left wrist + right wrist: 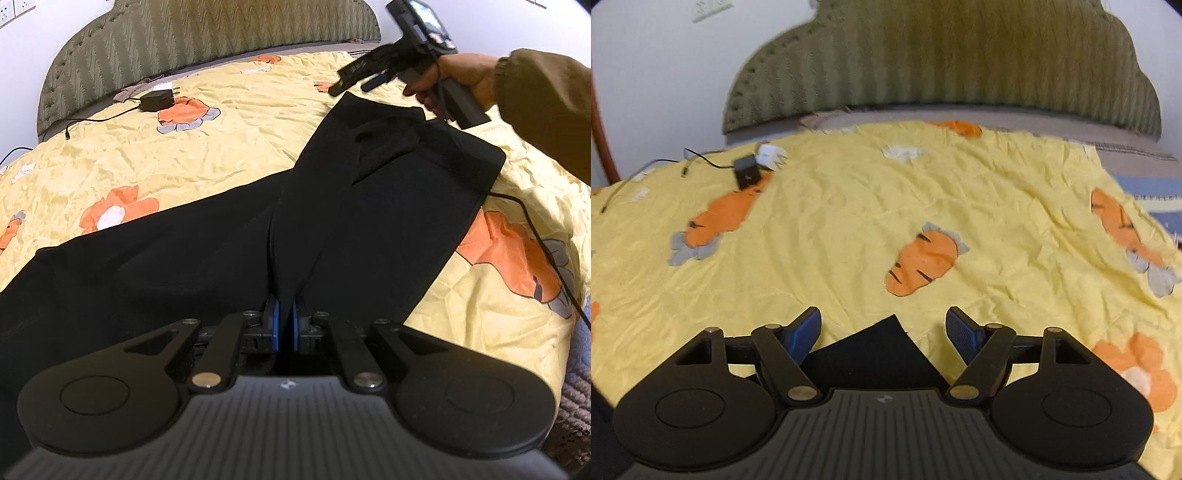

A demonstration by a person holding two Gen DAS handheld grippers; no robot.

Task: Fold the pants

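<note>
Pants point(369, 206): black, spread flat on the bed's yellow sheet point(184, 155); one leg runs off to the left, the other is folded over the waist half, with a raised crease down the middle.
Left gripper point(286, 325): jaws nearly closed, blue pads pinching the pants' crease at the near edge.
Right gripper point(882, 332): jaws wide open, holding nothing; a corner of the pants lies between and just below them, not touched as far as I can tell. In the left view it hovers over the far waist corner, held by the right hand point(454, 85).
Step, as I judge it: one end gripped, the other about to be taken.
Risk, slip: the left pinch is on a thin ridge of cloth; a pull may drag it free.
Risk, missed layer: the right jaws may catch only the top ply, so the fold skews.
Risk, snag: a black cable point(546, 251) trails by the pants' right edge and could be caught.
Risk, sheet: loose and wrinkled; it may be pinched along with the cloth.
Charger point(157, 99): well apart, near the headboard point(207, 33).
</note>
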